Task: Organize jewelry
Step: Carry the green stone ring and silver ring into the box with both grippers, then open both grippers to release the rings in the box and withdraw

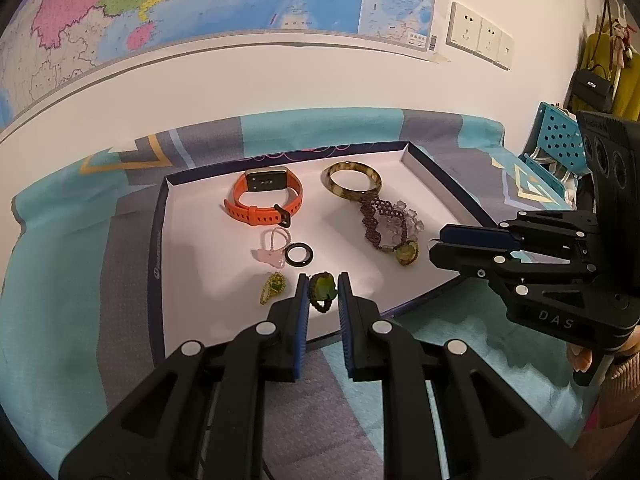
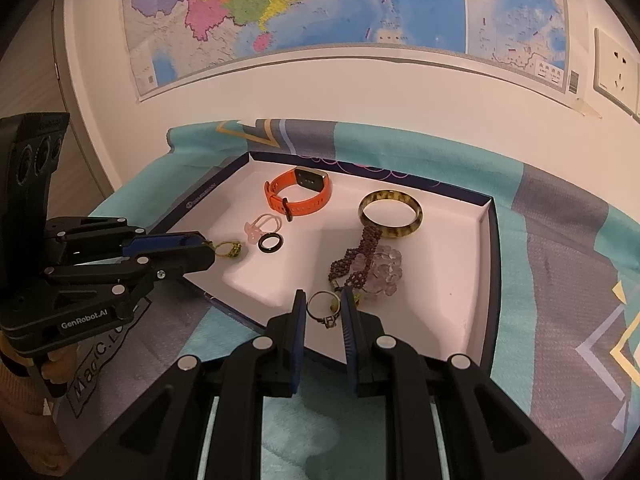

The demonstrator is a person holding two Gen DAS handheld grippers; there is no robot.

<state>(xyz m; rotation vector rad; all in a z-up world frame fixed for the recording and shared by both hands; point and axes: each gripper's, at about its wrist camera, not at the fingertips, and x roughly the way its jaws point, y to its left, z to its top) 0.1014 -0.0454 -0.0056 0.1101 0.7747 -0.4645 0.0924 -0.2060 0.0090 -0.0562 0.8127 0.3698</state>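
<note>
A green stone ring (image 1: pixel 322 289) is seen pinched between the narrowly set pads of the left gripper (image 1: pixel 323 287) in the lower centre of the left wrist view; in the right wrist view that ring is mostly hidden behind the left gripper's fingertips at the left edge. A metal ring (image 2: pixel 323 309) clamped between the pads of the right gripper (image 2: pixel 323 307) is shown only in the right wrist view, low in the centre. Both rings are held over the near part of the white tray (image 1: pixel 192 264), where an orange watch (image 1: pixel 266 198), a mottled bangle (image 1: pixel 352 181), a beaded bracelet (image 1: pixel 380 220) and a black ring (image 1: pixel 297 259) are laid. "DAS" is read on the right gripper in the left view; "GenRobot.AI" on the left gripper in the right view. Wall sockets (image 1: pixel 480 34) and a map (image 2: pixel 320 12) are visible above.
</note>
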